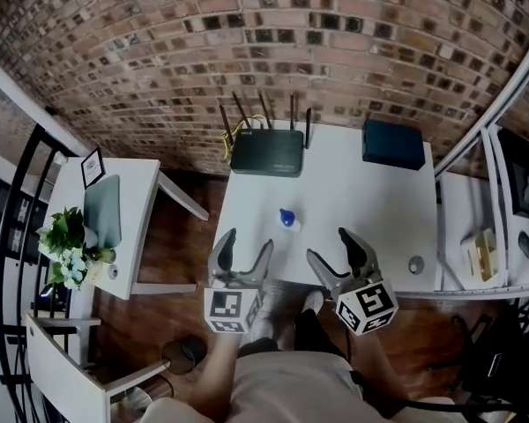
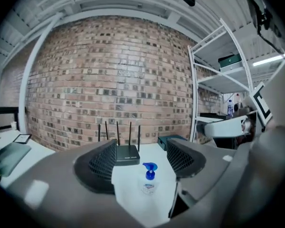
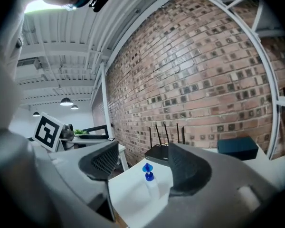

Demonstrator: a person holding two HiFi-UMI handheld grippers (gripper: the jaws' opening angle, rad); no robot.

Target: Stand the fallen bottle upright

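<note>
Noted: bottle (image 1: 287, 218) — clear body, blue pump head — stands upright on the white worktop (image 1: 370, 210), about midway across, in front of the router (image 1: 267, 152) and apart from both tools. The left gripper (image 1: 247, 241) has its fingers (image 2: 102, 164) spread wide, nothing between the pads; the bottle shows beyond them. The right gripper (image 1: 328, 245) is likewise wide and empty, at the near edge. Judgement: the standing-up looks done, leaving only a clean retreat. Draw both grippers straight back toward the body — no sideways sweep near the pump head — and check for wobble.
</note>
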